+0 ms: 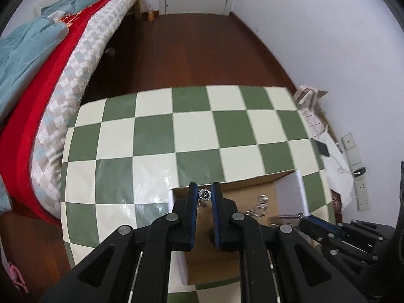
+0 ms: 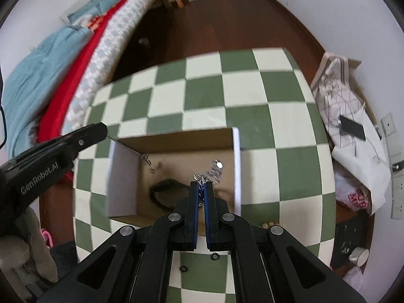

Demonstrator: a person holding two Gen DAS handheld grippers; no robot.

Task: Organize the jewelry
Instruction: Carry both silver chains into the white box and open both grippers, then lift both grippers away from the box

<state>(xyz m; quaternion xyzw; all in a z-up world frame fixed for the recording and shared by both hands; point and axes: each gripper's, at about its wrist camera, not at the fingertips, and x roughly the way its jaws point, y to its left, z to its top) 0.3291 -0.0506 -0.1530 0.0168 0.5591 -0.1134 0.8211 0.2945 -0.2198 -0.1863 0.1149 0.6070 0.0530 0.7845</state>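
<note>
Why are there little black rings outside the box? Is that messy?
A bit, yes. Two small black rings lie loose on the checkered tablecloth, outside the cardboard box. The other jewelry is over the box: a silver chain in the right gripper and a sparkly piece in the left gripper.

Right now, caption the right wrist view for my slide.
Right gripper pinches a silver chain above the open cardboard box on the checkered table.

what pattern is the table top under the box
Green and cream checks on the table top, under the cardboard box; clearest in the left wrist view.
</note>
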